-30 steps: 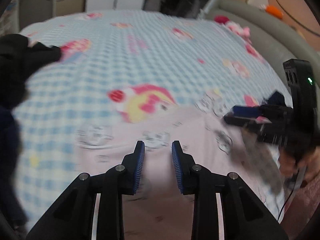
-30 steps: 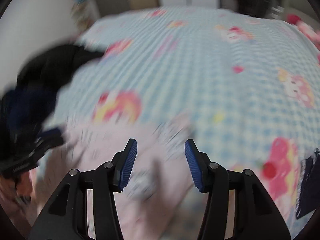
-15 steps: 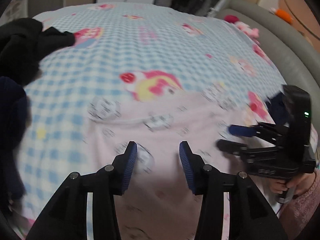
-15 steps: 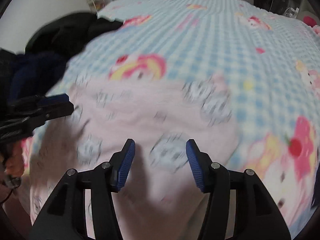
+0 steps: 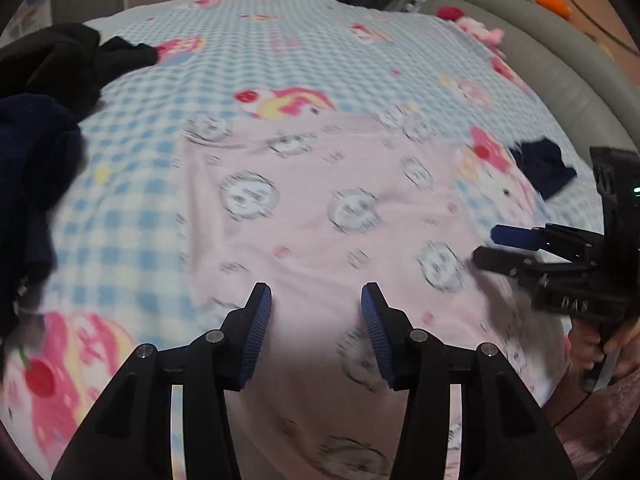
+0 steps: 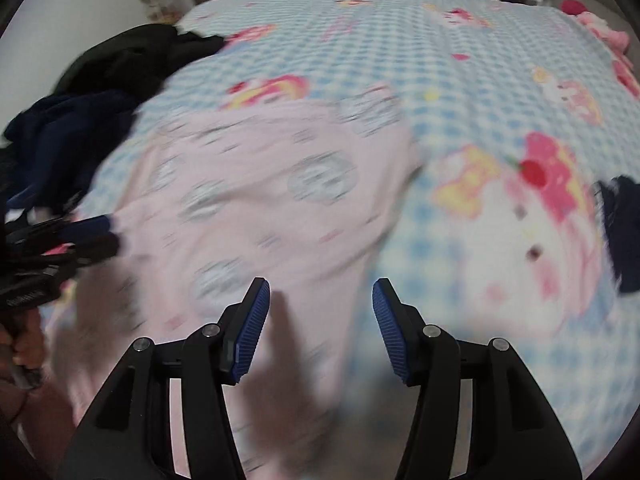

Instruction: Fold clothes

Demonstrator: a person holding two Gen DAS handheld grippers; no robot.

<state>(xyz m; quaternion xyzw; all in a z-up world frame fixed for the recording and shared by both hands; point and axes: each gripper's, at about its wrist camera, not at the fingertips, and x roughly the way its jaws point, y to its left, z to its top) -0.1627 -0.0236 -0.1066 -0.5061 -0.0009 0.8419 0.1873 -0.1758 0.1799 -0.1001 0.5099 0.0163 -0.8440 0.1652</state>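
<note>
A pale pink garment (image 5: 320, 208) with round grey prints lies spread on the blue checked bedspread (image 5: 280, 52); it also shows in the right wrist view (image 6: 256, 216). My left gripper (image 5: 316, 312) is open and empty, just above the garment's near part. My right gripper (image 6: 320, 312) is open and empty over the garment's right edge. The right gripper shows at the right of the left wrist view (image 5: 496, 246). The left gripper shows at the left of the right wrist view (image 6: 100, 232).
A heap of black and navy clothes (image 5: 36, 120) lies at the left of the bed, also seen in the right wrist view (image 6: 80, 120). A small navy item (image 5: 544, 168) lies at the right. A grey padded bed frame (image 5: 568, 76) curves along the right side.
Both grippers have pulled back toward the near edge and opened wider. More of the pink garment now lies spread in view.
</note>
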